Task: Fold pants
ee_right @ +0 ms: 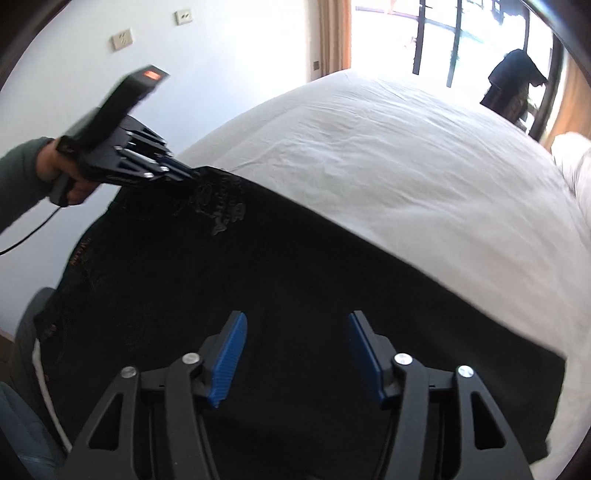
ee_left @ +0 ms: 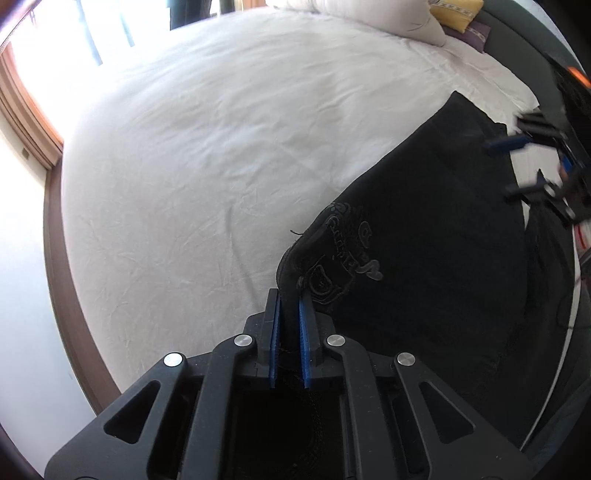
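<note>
Two grippers over black pants [ee_right: 258, 280] at the bed [ee_left: 207, 155] edge: left gripper [ee_left: 290, 317] pinches a lifted corner, right gripper [ee_right: 297, 354] hovers spread wide; next, likely grasp the far corner.

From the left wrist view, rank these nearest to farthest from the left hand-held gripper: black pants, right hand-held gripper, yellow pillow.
1. Black pants: clamped between the pads of the left hand-held gripper, spreading to the right.
2. Right hand-held gripper: far right, over the pants' far end, open.
3. Yellow pillow: top right, at the head of the bed.
</note>
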{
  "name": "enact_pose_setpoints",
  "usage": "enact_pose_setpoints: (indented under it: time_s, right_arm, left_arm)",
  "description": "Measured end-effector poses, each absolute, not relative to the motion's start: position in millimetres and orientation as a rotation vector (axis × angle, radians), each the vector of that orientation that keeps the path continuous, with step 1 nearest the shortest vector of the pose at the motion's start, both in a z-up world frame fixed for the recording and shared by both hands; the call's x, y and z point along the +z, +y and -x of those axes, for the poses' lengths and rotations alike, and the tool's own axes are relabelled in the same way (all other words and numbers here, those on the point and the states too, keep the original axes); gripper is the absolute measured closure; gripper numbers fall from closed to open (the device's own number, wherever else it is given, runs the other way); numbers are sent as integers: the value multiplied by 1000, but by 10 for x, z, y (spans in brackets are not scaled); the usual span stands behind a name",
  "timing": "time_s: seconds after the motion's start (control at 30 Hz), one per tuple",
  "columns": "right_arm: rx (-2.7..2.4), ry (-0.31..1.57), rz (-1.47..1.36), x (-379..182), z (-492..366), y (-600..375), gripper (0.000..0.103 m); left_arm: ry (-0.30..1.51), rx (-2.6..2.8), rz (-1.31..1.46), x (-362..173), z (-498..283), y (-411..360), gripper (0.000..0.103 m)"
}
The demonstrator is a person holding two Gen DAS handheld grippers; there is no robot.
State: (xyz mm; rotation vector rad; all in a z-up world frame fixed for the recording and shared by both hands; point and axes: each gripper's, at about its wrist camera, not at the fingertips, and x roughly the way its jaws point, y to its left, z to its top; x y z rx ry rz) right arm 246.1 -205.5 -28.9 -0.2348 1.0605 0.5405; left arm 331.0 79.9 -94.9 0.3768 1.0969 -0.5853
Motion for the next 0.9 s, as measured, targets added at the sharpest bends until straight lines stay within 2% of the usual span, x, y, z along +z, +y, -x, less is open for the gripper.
enact_pose_setpoints:
  time_s: [0.23, 0.3, 0.37, 0.63, 0.77, 0.8, 0.9]
  right_arm:
    - [611, 1051, 409, -259, -2978, -1693, 52]
    - [640, 1069, 462, -294, -3078, -1568, 60]
    - [675, 1084, 518, -336, -3131, -1450, 64]
    - [682, 1137, 616, -509, -3238, -1338, 70]
    - [671, 1153, 612, -562, -3239, -1332, 81]
    - [670, 1156, 617, -568, -3236, -1318, 88]
    - [678, 1160, 626, -541, -3162, -1296, 93]
  left_arm:
    - [980, -581, -408, -785, -2947, 714, 95]
    - [973, -587, -420, -790, -2881, 689, 95]
    - [971, -592, -419, -798, -2851, 679, 95]
    - [946, -608, -414, -699, -2696, 702, 96]
    - [945, -609, -402, -699, -2672, 723, 96]
    - [945, -608, -400, -700, -2676, 726, 96]
    - [941, -609, -393, -690, -2676, 742, 96]
